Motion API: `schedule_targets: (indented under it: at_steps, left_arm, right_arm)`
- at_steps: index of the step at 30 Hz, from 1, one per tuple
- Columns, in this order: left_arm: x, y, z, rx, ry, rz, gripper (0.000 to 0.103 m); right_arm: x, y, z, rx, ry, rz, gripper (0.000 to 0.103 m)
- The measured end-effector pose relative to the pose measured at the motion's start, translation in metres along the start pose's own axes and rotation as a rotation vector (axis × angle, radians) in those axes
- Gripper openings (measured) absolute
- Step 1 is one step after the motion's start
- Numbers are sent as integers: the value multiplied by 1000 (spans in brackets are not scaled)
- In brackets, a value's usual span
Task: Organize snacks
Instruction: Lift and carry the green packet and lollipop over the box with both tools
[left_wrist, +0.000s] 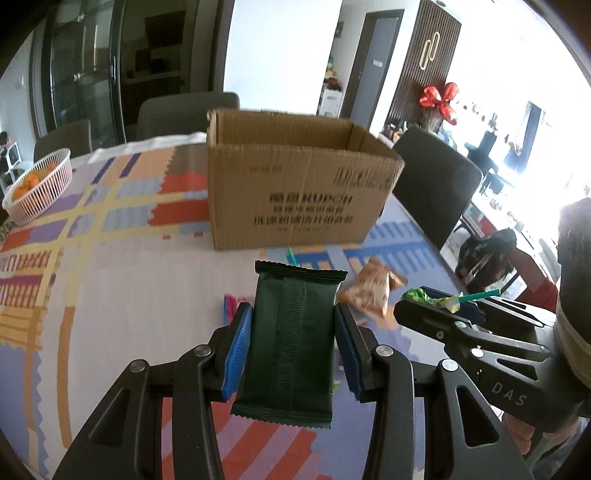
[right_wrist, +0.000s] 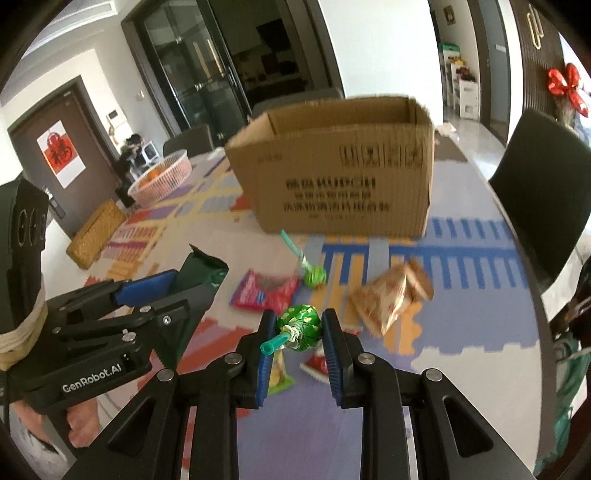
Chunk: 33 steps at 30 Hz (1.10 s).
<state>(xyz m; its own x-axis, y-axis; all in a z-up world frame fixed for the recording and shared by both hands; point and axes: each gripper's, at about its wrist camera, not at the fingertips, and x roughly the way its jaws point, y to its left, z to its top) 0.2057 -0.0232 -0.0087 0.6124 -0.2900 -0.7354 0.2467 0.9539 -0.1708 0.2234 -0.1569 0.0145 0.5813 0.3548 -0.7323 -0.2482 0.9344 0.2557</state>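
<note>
The left gripper (left_wrist: 293, 328) clamps a dark green foil snack packet (left_wrist: 291, 343), the right gripper (right_wrist: 298, 332) pinches a green-wrapped lollipop (right_wrist: 300, 324), open brown cardboard box (left_wrist: 295, 184) at twelve o'clock.

Side-by-side wrist views, both facing cardboard box (left_wrist: 299, 181)

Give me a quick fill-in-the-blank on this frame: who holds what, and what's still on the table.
1. The left hand-held gripper is shut on a dark ____ snack packet.
2. The right hand-held gripper is shut on a green-wrapped ____.
3. Both point toward an open-topped ____ box on the patterned tablecloth.
4. A second lollipop lies beside a ____ packet on the tablecloth.

Missing words: green; lollipop; cardboard; red
</note>
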Motion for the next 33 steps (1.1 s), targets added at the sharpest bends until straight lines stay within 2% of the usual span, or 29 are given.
schedule_targets:
  at_steps: [12,18,26,33]
  left_arm:
    - [-22,-5,53,26,-118,7,44]
    - [-25,-7,81,37,-147,2,44]
    - [-17,-4,123,58,-166,9,44]
    - [1,3,153,57,-142,15,44]
  right_arm:
    - [-24,0,57,-27,-146,-27,26]
    - [-32,-1,87,-31,-197,-32,26]
    - [-34,-1,123,-45,-235,-40,26]
    - [-20,-9,155,-45,-216,-49,26]
